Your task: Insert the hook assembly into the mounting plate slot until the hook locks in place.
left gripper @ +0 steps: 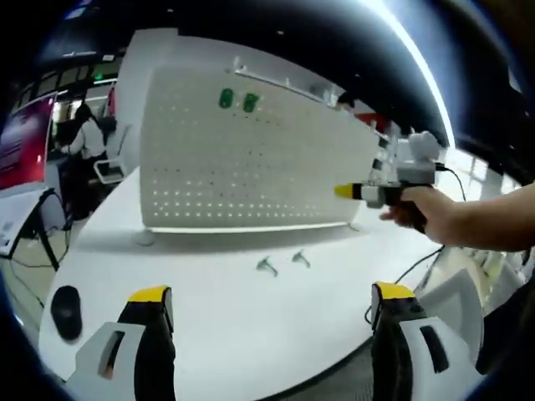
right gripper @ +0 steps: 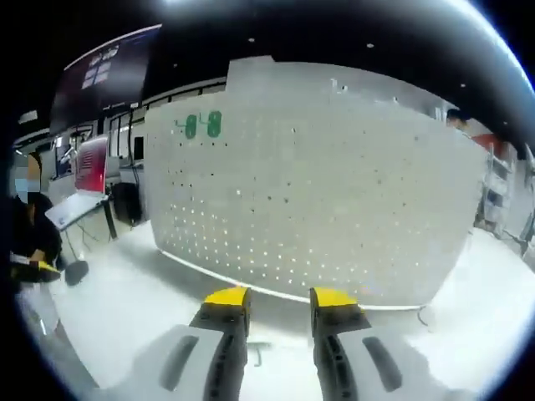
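Hooks [left gripper: 282,263], two of them, lie at lower centre on your white table [left gripper: 209,309], before the pegboard [left gripper: 251,159]. Your left gripper [left gripper: 272,294] gapes wide, empty; your right gripper [right gripper: 274,296] stands narrowly parted, holding nothing.

This was an open office or demonstration hall: beyond the jaws stood a white pegboard [left gripper: 251,159] on a white table [left gripper: 226,309], with display screens [right gripper: 109,71] and desks behind.
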Demonstrator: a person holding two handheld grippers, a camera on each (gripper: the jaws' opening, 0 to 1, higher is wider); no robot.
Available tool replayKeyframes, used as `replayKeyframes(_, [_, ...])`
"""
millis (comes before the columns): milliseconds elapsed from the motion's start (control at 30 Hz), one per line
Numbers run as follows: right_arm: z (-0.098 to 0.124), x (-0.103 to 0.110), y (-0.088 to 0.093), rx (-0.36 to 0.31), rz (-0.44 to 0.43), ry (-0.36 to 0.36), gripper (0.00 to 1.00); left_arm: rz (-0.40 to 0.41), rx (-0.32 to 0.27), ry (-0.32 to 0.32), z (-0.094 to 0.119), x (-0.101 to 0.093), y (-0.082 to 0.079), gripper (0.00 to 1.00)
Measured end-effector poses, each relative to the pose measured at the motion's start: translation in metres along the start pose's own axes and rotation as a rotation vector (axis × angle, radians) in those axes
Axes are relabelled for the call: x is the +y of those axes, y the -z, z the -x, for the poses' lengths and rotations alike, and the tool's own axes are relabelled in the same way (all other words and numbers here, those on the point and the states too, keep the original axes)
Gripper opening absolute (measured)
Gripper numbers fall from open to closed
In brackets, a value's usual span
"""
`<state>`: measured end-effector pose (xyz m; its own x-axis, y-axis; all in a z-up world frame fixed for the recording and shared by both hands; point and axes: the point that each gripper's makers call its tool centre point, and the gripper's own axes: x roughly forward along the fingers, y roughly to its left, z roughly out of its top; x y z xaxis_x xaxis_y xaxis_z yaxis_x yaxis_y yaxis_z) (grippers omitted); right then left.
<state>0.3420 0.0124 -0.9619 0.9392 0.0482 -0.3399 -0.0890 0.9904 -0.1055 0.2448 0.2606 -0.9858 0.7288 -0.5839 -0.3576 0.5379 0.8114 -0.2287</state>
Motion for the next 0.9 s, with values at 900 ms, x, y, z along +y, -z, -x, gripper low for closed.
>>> replayKeyframes(900, [0.076,0.045,0.080,0.140,0.076,-0.119,0.26,-0.038,0.040,0.032,-0.002,-0.008,0.007,0.99])
